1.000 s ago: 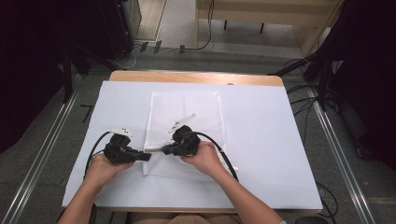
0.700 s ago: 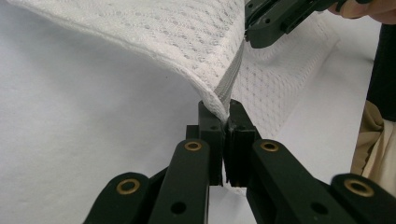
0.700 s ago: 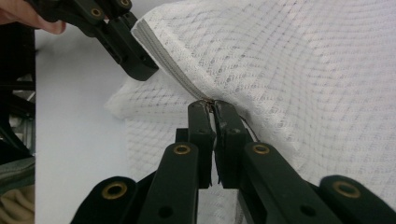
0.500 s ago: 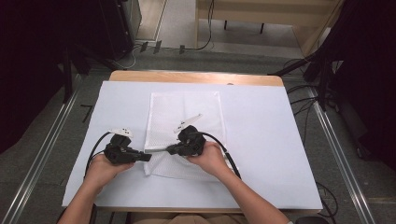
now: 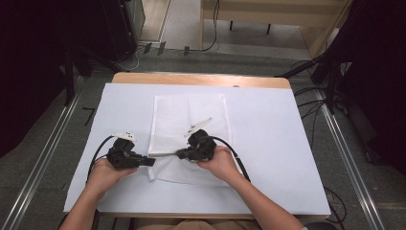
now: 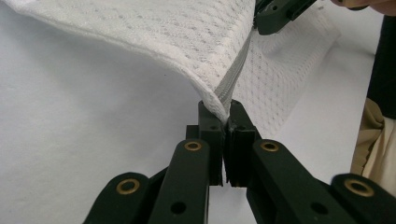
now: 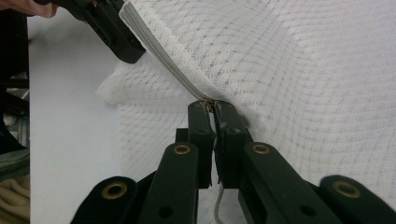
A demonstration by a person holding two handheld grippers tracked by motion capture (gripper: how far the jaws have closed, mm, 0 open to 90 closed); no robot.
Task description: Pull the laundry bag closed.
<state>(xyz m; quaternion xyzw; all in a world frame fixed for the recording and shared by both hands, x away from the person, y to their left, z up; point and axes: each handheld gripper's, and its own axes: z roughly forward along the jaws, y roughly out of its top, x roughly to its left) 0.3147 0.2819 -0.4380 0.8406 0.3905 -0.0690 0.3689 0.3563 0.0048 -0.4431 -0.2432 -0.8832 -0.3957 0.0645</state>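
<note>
Grippers number two. Left gripper (image 6: 224,122) has its jaws clamped on the corner end of the zipper (image 6: 231,79) of one white mesh bag (image 5: 189,122); right gripper (image 7: 212,108) is pinched tight farther along the same zipper, on what looks like the slider, though the jaws cover it and I cannot be sure. Between the two tips the zipper runs taut and lifted off the table. Most of the bag spreads flat beyond the grippers, away from the person, with a smaller bunched part nearer the hands. A thin cord hangs below the right jaws, its end cut off. One white sheet (image 5: 277,129) covers the table (image 5: 201,79).
</note>
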